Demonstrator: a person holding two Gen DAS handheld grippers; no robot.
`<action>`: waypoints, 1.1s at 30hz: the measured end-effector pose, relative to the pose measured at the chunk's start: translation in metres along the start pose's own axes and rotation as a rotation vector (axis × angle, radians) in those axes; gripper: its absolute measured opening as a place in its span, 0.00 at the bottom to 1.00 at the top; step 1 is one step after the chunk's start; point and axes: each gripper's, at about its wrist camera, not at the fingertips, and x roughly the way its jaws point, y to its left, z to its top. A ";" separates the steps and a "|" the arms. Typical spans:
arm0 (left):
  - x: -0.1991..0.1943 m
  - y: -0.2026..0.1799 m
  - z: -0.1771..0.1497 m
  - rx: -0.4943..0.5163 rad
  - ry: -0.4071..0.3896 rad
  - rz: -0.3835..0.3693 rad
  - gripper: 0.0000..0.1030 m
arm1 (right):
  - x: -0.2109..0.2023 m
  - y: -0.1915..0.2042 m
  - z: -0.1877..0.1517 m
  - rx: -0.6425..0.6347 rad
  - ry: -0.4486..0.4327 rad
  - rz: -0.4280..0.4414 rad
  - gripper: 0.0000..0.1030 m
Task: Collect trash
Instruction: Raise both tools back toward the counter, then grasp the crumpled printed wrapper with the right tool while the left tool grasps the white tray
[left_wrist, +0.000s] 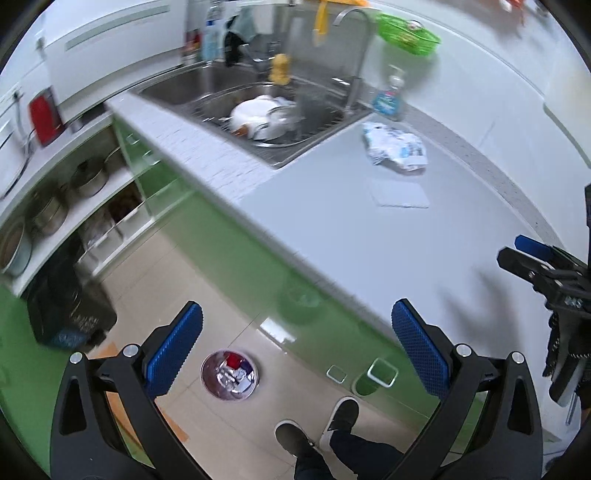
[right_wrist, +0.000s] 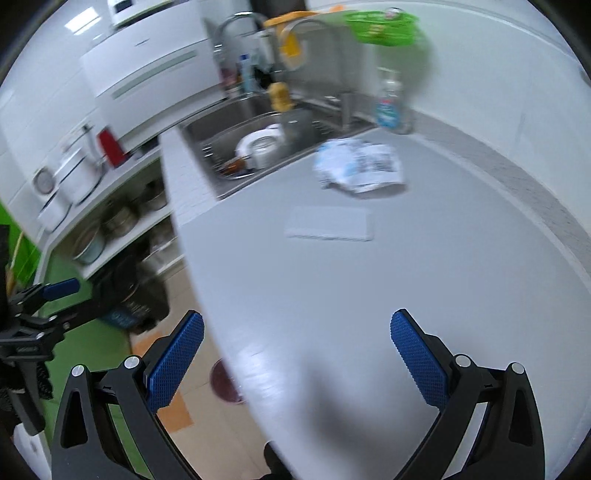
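A crumpled white and blue wrapper (left_wrist: 395, 147) lies on the grey counter near the sink; it also shows in the right wrist view (right_wrist: 360, 167). A flat white sheet (left_wrist: 400, 194) lies in front of it, seen too in the right wrist view (right_wrist: 330, 223). A round trash bin (left_wrist: 229, 374) with litter inside stands on the floor below the counter edge; its rim shows in the right wrist view (right_wrist: 223, 382). My left gripper (left_wrist: 295, 347) is open and empty above the floor. My right gripper (right_wrist: 295, 350) is open and empty over the counter's near edge.
A steel sink (left_wrist: 258, 107) holds white dishes. A soap bottle (left_wrist: 388, 98) stands beside the tap. A green basket (left_wrist: 408, 33) hangs on the wall. Shelves with pots (left_wrist: 66, 195) and a black bag (left_wrist: 70, 302) are at the left. The person's shoes (left_wrist: 317, 424) are on the floor.
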 end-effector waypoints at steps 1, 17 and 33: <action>0.003 -0.005 0.005 0.007 0.002 -0.007 0.97 | 0.000 -0.008 0.003 0.009 -0.002 -0.005 0.94; 0.077 -0.089 0.058 0.008 0.064 -0.010 0.97 | 0.073 -0.094 0.086 -0.053 0.023 0.016 0.94; 0.119 -0.097 0.061 -0.079 0.138 0.031 0.97 | 0.184 -0.106 0.161 -0.182 0.075 0.096 0.94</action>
